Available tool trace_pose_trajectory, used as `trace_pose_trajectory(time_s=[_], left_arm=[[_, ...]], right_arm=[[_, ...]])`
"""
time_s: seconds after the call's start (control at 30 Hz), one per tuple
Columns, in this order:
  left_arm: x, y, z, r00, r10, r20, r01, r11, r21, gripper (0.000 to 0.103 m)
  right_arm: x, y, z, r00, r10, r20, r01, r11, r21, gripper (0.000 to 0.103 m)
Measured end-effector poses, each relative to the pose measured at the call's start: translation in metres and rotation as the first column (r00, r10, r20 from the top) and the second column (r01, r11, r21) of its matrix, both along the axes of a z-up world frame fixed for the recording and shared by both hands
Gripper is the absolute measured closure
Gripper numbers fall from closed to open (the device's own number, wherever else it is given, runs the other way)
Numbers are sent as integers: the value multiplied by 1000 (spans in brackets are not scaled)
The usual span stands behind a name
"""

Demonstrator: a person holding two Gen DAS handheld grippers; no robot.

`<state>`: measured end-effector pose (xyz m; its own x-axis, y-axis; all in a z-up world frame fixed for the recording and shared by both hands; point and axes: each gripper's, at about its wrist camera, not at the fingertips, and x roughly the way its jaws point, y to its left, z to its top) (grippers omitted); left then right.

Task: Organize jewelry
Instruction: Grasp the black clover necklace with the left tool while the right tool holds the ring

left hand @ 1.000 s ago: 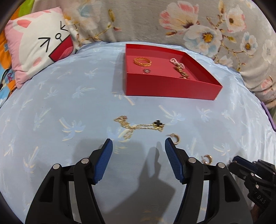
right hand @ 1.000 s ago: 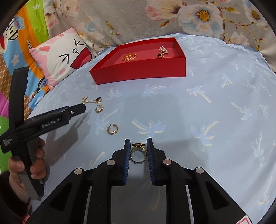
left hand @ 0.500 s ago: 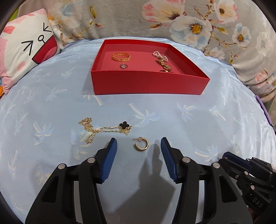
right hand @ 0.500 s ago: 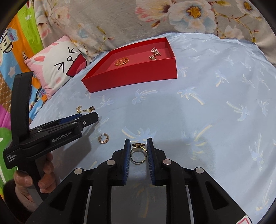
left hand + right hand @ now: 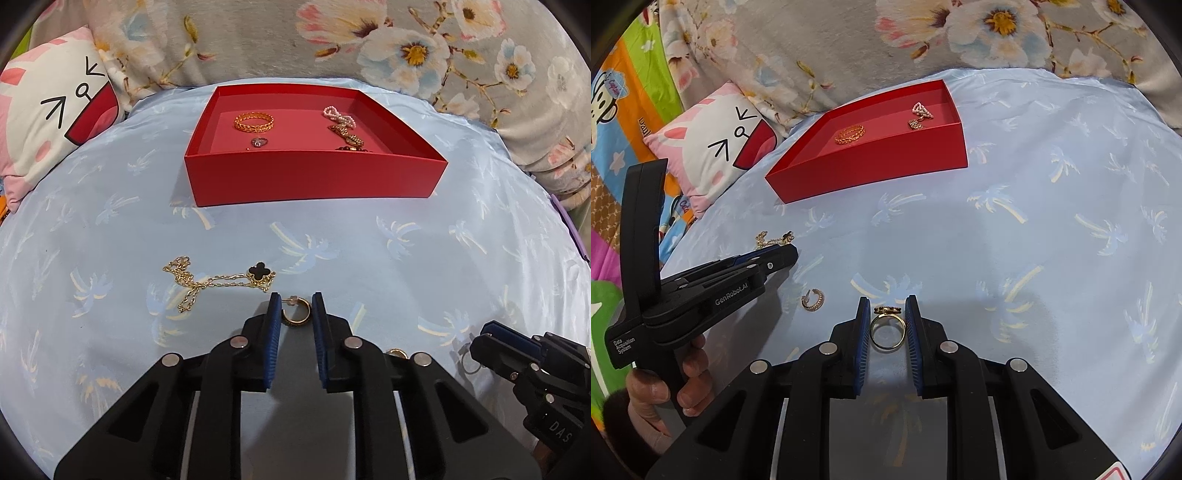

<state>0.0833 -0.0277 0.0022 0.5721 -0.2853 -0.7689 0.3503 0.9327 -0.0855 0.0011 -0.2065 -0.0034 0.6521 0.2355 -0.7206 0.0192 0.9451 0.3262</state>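
A red tray (image 5: 314, 181) at the back of the blue cloth holds a gold bangle (image 5: 254, 122), a small ring (image 5: 259, 141) and pearl and gold pieces (image 5: 341, 123). My left gripper (image 5: 295, 308) is shut on a gold hoop earring (image 5: 296, 316) just above the cloth. A gold chain with a black clover (image 5: 221, 278) lies to its left. My right gripper (image 5: 887, 315) is shut on a gold ring (image 5: 887, 328). The tray (image 5: 871, 166) shows far left in the right wrist view. A second hoop earring (image 5: 813, 298) lies on the cloth between the grippers.
A cat-face pillow (image 5: 48, 122) lies at the left and a floral cushion (image 5: 369, 48) runs along the back. The right gripper's tip (image 5: 517, 350) shows low right in the left wrist view, with another gold piece (image 5: 397, 353) beside it.
My left gripper moved right from the chain to the hoop earring and closed on it. My right gripper kept hold of the ring and shifted slightly.
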Motion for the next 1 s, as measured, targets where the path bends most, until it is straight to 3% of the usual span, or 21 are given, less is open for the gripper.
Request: trace_pose_trajectory(time_s=[0.4, 0.5, 0.67, 0.83, 0.87, 0.93, 1.0], left_arm=[[-1, 20, 1, 1000, 7, -20, -9, 997, -76, 86], [2, 27, 4, 999, 39, 0, -39, 997, -73, 74], [21, 43, 5, 993, 118, 12, -117, 993, -25, 74], [28, 44, 1, 991, 132, 2, -132, 991, 8, 75], [28, 43, 1, 992, 123, 2, -123, 992, 10, 77], [28, 40, 0, 994, 106, 2, -106, 994, 21, 100], [28, 38, -1, 996, 90, 0, -90, 996, 18, 102]], right_arm=[[0, 0, 0, 1000, 3, 0, -3, 1000, 1, 84], [1, 0, 1, 1000, 4, -1, -4, 1000, 0, 85], [1, 1, 1, 1000, 6, -2, -6, 1000, -1, 85], [1, 1, 1, 1000, 6, -3, -6, 1000, 0, 85], [1, 0, 1, 1000, 6, -2, -6, 1000, -1, 85], [1, 1, 1, 1000, 6, -2, -6, 1000, -2, 85], [1, 0, 1, 1000, 7, -2, -7, 1000, -1, 85]])
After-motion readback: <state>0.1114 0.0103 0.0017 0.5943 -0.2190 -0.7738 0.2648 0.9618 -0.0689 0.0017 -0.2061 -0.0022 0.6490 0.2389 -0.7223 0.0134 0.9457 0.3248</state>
